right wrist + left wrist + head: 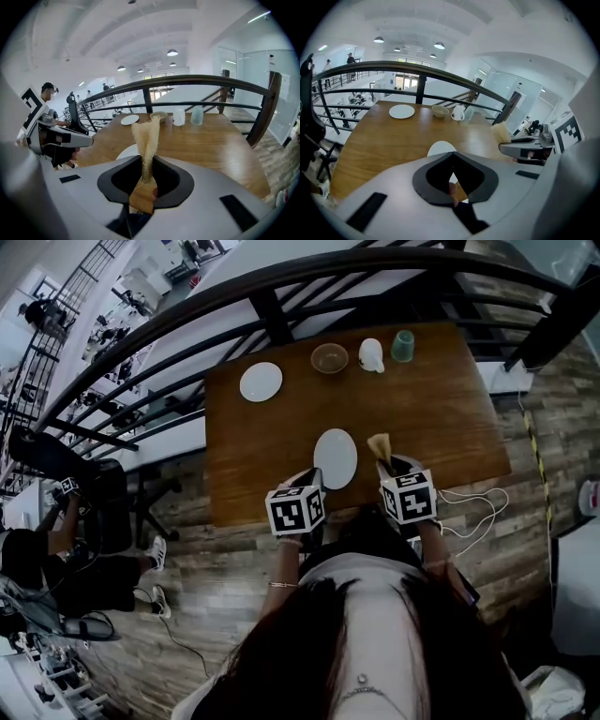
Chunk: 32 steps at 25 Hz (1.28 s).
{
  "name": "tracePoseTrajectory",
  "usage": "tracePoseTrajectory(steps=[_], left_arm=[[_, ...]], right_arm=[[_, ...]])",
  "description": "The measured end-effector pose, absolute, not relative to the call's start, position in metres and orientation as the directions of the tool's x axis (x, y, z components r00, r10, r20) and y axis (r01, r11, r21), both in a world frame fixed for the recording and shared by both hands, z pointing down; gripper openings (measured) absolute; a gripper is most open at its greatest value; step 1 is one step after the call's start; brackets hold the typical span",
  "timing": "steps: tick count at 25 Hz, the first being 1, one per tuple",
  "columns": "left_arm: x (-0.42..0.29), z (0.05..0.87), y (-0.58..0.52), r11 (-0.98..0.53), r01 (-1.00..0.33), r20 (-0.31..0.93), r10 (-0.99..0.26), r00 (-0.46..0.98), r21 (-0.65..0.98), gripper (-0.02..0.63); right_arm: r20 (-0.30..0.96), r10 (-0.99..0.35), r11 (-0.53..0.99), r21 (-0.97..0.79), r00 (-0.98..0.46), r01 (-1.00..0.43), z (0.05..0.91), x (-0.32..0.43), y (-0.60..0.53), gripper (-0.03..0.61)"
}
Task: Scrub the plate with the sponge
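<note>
A white plate (336, 457) lies flat on the wooden table (281, 437) close to its near edge. My left gripper (309, 479) hovers over the plate's lower left rim. In the left gripper view the plate (439, 147) shows just past the left gripper (452, 157), whose jaws are shut with nothing between them. My right gripper (389, 468) stands to the right of the plate, shut on a pale fibrous sponge (380, 446). In the right gripper view the sponge (146, 133) sticks up out of the right gripper (146, 164), above the table.
At the table's far side stand a second white plate (261, 382), a brown bowl (329, 357), a white mug (371, 354) and a green cup (403, 345). A dark railing (272, 310) runs behind the table. A white cable (473, 512) lies on the floor to the right.
</note>
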<state>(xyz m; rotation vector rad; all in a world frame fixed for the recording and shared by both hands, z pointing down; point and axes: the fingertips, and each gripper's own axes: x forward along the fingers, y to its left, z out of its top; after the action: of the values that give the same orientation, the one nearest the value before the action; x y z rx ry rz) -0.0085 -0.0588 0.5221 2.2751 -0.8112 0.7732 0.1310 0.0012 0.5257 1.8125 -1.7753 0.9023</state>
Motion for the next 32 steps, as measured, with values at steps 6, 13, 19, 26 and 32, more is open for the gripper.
tracePoseTrajectory(steps=[6,13,19,26,32], left_arm=[[-0.005,0.513,-0.061,-0.664,-0.682,0.663,-0.364,0.654,0.308,0.011],[-0.005,0.501,-0.067,-0.664,-0.689,0.641,-0.4,0.655,0.29,0.011],[-0.005,0.496,-0.079,-0.662,-0.695,0.627,-0.422,0.654,0.28,0.011],[-0.008,0.491,-0.088,-0.656,-0.7,0.62,-0.432,0.655,0.282,0.011],[-0.004,0.489,-0.09,-0.659,-0.694,0.619,-0.424,0.661,0.289,0.011]], right_arm=[[0.702,-0.712,-0.088,-0.119,-0.021,-0.989,0.516,0.133,0.002,0.089],[0.684,-0.728,-0.093,-0.176,-0.054,-0.98,0.506,0.132,-0.003,0.089],[0.679,-0.731,-0.075,-0.176,-0.066,-0.982,0.505,0.131,-0.015,0.089],[0.687,-0.723,-0.049,-0.15,-0.068,-0.987,0.505,0.13,-0.022,0.089],[0.69,-0.72,-0.054,-0.155,-0.068,-0.986,0.507,0.131,-0.023,0.089]])
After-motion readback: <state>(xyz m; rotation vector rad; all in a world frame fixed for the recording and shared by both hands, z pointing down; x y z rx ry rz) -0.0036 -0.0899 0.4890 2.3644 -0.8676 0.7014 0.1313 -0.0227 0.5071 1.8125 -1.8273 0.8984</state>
